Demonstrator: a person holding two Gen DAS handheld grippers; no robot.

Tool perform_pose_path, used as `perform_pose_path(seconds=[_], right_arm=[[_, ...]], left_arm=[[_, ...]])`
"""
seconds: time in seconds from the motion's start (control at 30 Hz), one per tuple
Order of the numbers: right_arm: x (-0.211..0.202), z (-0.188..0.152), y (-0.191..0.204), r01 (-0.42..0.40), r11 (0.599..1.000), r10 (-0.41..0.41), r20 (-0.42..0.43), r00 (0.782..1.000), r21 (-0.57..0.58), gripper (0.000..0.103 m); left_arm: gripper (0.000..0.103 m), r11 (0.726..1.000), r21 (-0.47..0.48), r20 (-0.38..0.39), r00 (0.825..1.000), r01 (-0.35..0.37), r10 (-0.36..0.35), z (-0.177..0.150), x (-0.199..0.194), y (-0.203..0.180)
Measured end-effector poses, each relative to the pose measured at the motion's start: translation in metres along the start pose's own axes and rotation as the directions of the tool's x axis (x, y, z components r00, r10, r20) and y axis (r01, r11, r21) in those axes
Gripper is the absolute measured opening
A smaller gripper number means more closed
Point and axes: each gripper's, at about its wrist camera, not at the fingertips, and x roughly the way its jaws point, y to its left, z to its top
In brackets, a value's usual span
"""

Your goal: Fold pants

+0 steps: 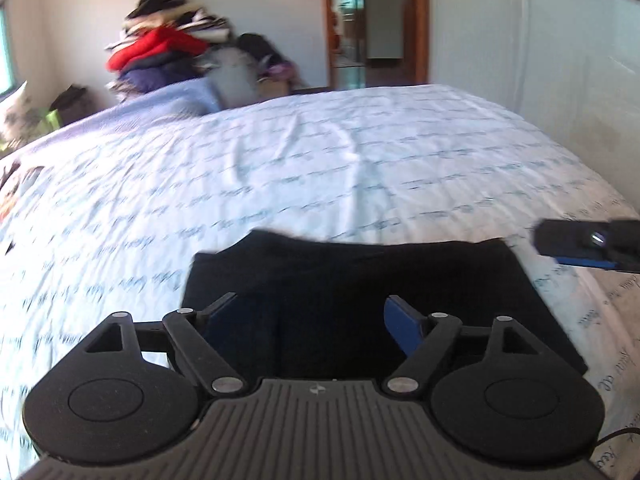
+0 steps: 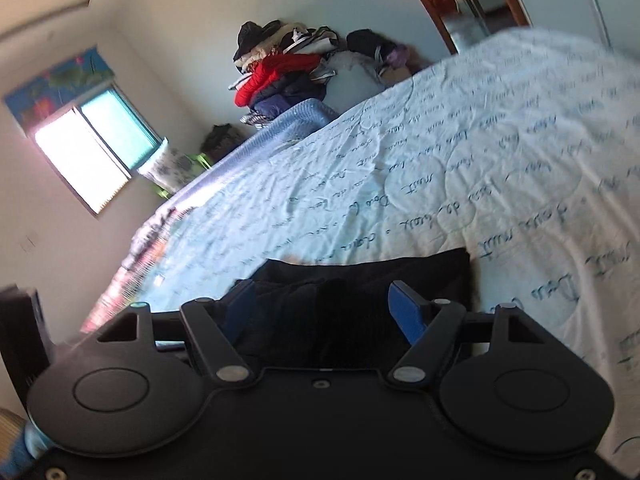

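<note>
Black pants (image 1: 360,272) lie folded into a flat rectangle on the near part of the bed (image 1: 320,160). My left gripper (image 1: 311,304) hovers over their near left part, open, blue pads wide apart with only dark cloth under the gap. My right gripper (image 1: 560,246) shows at the right edge of the left wrist view, just past the pants' far right corner. In the tilted right wrist view the right gripper (image 2: 322,290) is open above the pants (image 2: 360,276); whether the cloth touches its pads is unclear.
A white quilt printed with lines of script covers the bed (image 2: 480,140). A pile of clothes (image 1: 160,52) with a red jacket rises beyond the far side, beside a blue pillow (image 1: 176,96). A doorway (image 1: 352,20), a white wardrobe (image 1: 520,40) and a window (image 2: 92,152) are visible.
</note>
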Motion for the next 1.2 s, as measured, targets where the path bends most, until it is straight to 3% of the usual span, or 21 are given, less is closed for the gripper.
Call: perform_pose_path(seconds=[0.07,0.17,0.23,0.33,0.43,0.5,0.57,0.67,0.73,0.8,0.83,0.87,0.9,0.93,0.97,1.07,1.2], right_arm=[[0.002,-0.005,0.005,0.023,0.998,-0.024,-0.01,1.0,-0.057,0.076],[-0.001,-0.01,0.008,0.024,0.996,-0.026,-0.025,0.999,-0.083,0.076],[-0.004,-0.014,0.007,0.036,0.996,-0.039,-0.027,0.999,-0.084,0.076],[-0.003,-0.016,0.007,0.034,0.997,-0.036,-0.039,0.999,-0.067,0.076],[0.001,-0.017,0.016,0.023,0.997,-0.026,-0.043,0.999,-0.079,0.076],[0.005,-0.016,0.02,-0.014,0.998,0.011,-0.044,0.999,-0.054,0.076],[0.016,-0.01,0.02,-0.1,0.994,0.102,-0.05,0.994,0.037,0.076],[0.055,0.0,0.011,-0.271,0.923,0.297,-0.056,0.953,0.273,0.08],[0.089,0.0,0.01,-0.305,0.876,0.364,-0.098,0.926,0.373,0.081],[0.122,-0.007,0.014,-0.278,0.872,0.377,-0.191,0.906,0.402,0.081],[0.135,-0.014,0.014,-0.225,0.893,0.337,-0.247,0.908,0.39,0.078],[0.142,-0.019,0.011,-0.179,0.915,0.288,-0.275,0.917,0.361,0.063],[0.142,-0.021,0.008,-0.174,0.928,0.267,-0.262,0.928,0.329,0.053],[0.138,-0.022,0.005,-0.172,0.932,0.257,-0.249,0.934,0.318,0.051],[0.134,-0.022,0.0,-0.167,0.926,0.257,-0.242,0.935,0.34,0.052],[0.112,-0.017,-0.003,-0.152,0.92,0.237,-0.203,0.95,0.362,0.081],[0.082,-0.013,-0.01,-0.122,0.937,0.18,-0.154,0.972,0.327,0.081]], left_arm=[[0.085,0.998,-0.052,-0.018,0.999,-0.032,0.031,-0.005,0.0,0.017],[0.09,0.991,-0.127,0.035,0.999,-0.034,0.039,-0.015,-0.014,0.045],[0.101,0.986,-0.168,0.063,0.998,-0.008,0.019,-0.02,-0.023,0.061],[0.101,0.969,-0.239,0.109,0.994,0.057,-0.031,-0.023,-0.032,0.073],[0.101,0.973,-0.223,0.123,0.992,0.061,-0.034,-0.019,-0.032,0.065],[0.101,0.985,-0.168,0.11,0.994,0.041,-0.022,-0.016,-0.027,0.052],[0.101,0.992,-0.123,0.083,0.996,0.025,-0.014,-0.017,-0.019,0.042],[0.101,0.994,-0.104,0.039,0.999,0.032,-0.028,-0.023,-0.005,0.035],[0.101,0.995,-0.09,0.02,0.999,0.031,-0.03,-0.029,-0.001,0.032],[0.101,0.996,-0.078,0.008,0.999,0.036,-0.036,-0.036,0.002,0.032],[0.101,0.996,-0.072,-0.002,0.999,0.044,-0.044,-0.037,0.005,0.033],[0.101,0.997,-0.068,-0.013,0.999,0.046,-0.047,-0.038,0.007,0.032],[0.101,0.997,-0.063,-0.02,0.999,0.049,-0.051,-0.039,0.008,0.032],[0.101,0.997,-0.058,-0.016,0.998,0.056,-0.057,-0.039,0.008,0.032],[0.101,0.996,-0.056,-0.01,0.998,0.063,-0.064,-0.039,0.008,0.032],[0.101,0.996,-0.052,-0.013,0.997,0.073,-0.074,-0.037,0.011,0.034],[0.101,0.995,-0.062,-0.021,0.996,0.081,-0.082,-0.032,0.016,0.033]])
